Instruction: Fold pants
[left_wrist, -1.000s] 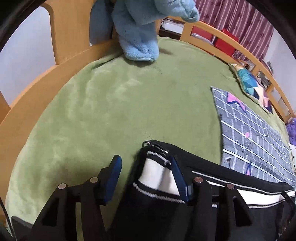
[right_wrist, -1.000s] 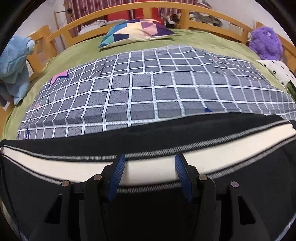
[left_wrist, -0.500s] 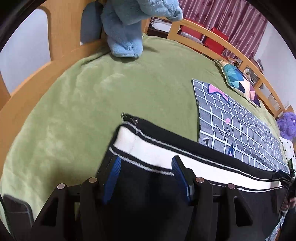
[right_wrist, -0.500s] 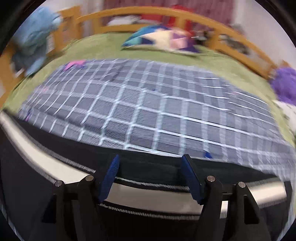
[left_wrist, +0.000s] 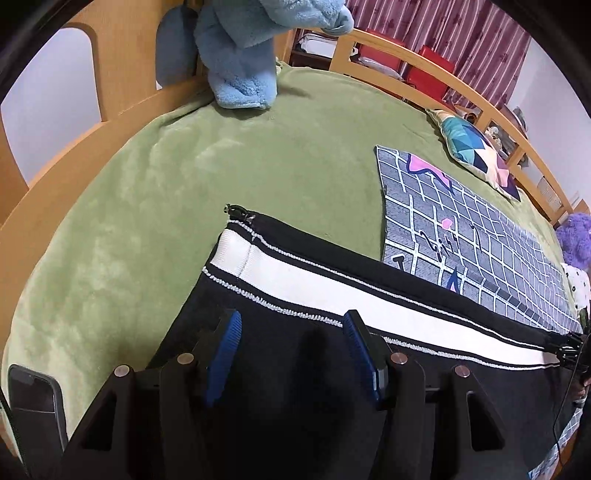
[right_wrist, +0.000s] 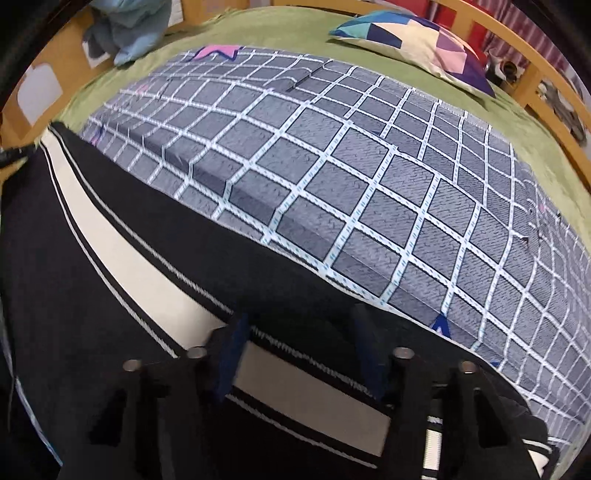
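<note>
On the green bed (left_wrist: 229, 173) lie black pants (left_wrist: 314, 387), their white stripe's far edge overlapping a grey quilt (right_wrist: 351, 177). Left gripper (left_wrist: 291, 325) hovers half open over black cloth. Right gripper (right_wrist: 301, 328) is closing over the stripe; a pinch is unclear.

Checked quilt (right_wrist: 369, 177) — patterned pillow (right_wrist: 417, 40)

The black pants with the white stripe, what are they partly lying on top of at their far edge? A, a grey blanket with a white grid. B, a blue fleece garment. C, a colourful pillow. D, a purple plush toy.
A: the far edge of the black pants overlaps the grey grid blanket, which lies on the green bedspread.
</note>
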